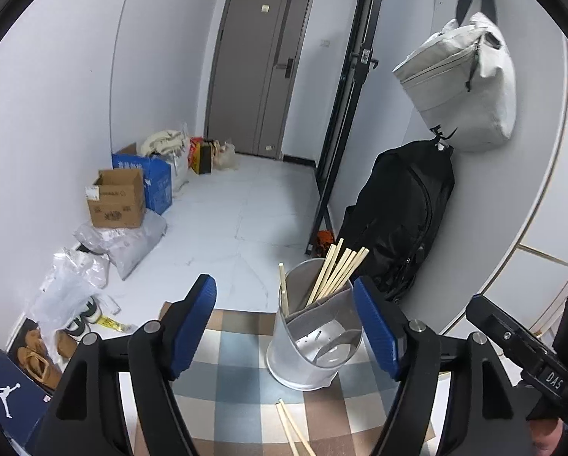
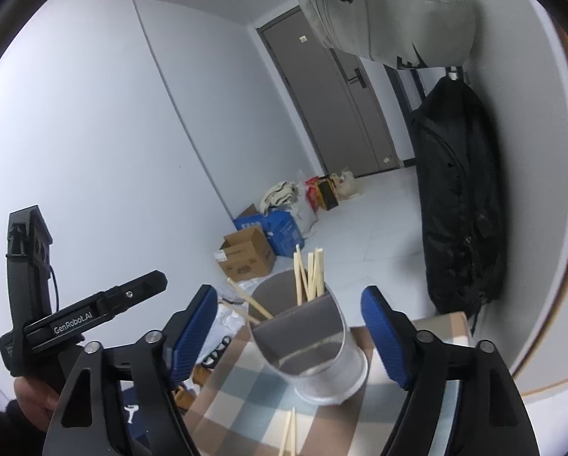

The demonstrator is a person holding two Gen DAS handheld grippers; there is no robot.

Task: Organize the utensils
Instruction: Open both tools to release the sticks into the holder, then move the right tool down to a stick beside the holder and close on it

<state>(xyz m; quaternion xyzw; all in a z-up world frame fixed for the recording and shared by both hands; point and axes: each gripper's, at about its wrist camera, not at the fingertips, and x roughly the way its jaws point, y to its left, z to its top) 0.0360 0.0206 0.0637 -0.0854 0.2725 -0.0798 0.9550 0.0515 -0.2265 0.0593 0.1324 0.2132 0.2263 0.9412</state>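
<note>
I hold my left gripper (image 1: 286, 323) and right gripper (image 2: 289, 336) released, because the metal holder (image 1: 314, 342) at twelve o'clock already keeps most chopsticks (image 1: 335, 271), two chopsticks on the cloth (image 1: 293, 431) waiting at six.

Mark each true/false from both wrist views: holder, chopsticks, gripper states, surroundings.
1. Both grippers are open and empty. True: left gripper and right gripper hold nothing.
2. The metal holder lies on its side. False: it stands on the checked cloth.
3. Chopsticks stand in the holder. True.
4. No chopsticks remain on the cloth. False: loose chopsticks lie in front of the holder.
5. A black backpack hangs on the wall behind. True.
</note>
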